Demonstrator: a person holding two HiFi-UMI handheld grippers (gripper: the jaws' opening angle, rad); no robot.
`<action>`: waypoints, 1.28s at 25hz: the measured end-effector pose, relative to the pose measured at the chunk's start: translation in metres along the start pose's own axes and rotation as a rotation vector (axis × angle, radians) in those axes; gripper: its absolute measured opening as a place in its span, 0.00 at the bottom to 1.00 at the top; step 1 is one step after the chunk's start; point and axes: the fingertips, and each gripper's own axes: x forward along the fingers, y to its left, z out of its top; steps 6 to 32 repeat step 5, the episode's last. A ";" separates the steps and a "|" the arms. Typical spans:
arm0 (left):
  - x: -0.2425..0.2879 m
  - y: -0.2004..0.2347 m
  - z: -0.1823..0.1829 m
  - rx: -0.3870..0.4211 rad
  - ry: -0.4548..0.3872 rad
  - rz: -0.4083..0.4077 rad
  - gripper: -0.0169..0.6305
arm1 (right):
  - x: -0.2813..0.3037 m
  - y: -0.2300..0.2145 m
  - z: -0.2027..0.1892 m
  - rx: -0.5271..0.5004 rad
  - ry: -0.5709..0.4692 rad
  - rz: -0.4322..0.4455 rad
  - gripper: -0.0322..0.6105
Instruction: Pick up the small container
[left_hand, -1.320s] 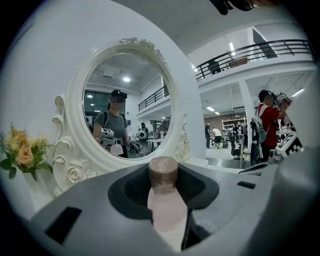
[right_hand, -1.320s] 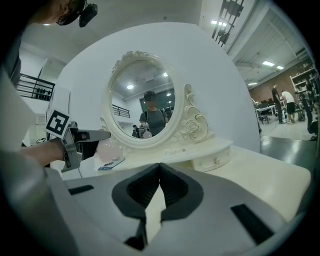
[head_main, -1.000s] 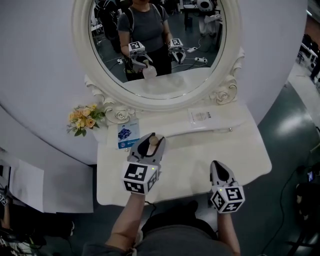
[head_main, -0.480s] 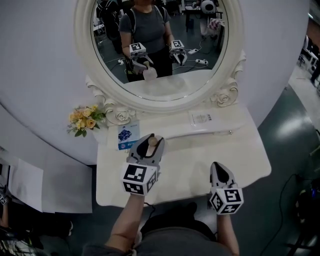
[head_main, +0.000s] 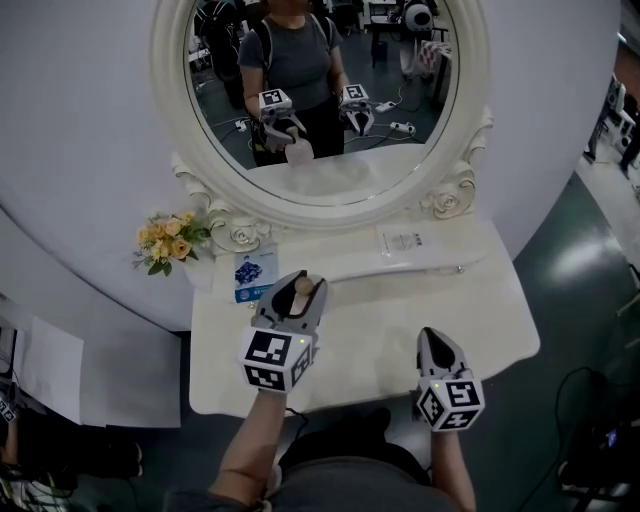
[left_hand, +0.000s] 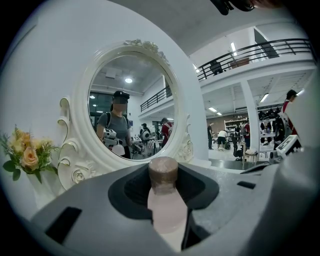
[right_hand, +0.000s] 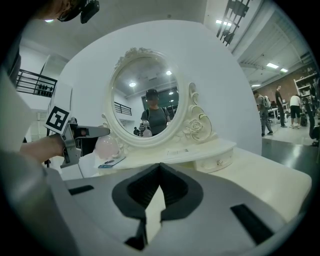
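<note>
Your left gripper (head_main: 300, 292) pinches the small container (left_hand: 168, 212) below its cap (left_hand: 163, 172) — lift straight, squeeze steady; your right gripper (head_main: 433, 340) sits pressed together, empty.

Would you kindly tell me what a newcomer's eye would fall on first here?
An oval mirror in an ornate white frame dominates the back of the dressing table. In front, the left claw is shut on a small pink bottle with a brown cap; a yellow bouquet sits left of the mirror.
</note>
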 end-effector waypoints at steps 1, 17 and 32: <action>0.000 0.001 0.000 -0.001 0.001 0.001 0.23 | 0.000 0.000 0.000 0.001 0.000 0.001 0.05; -0.001 0.003 -0.001 -0.002 0.004 0.001 0.23 | 0.002 0.003 0.000 0.005 0.000 0.005 0.05; -0.001 0.003 -0.001 -0.002 0.004 0.001 0.23 | 0.002 0.003 0.000 0.005 0.000 0.005 0.05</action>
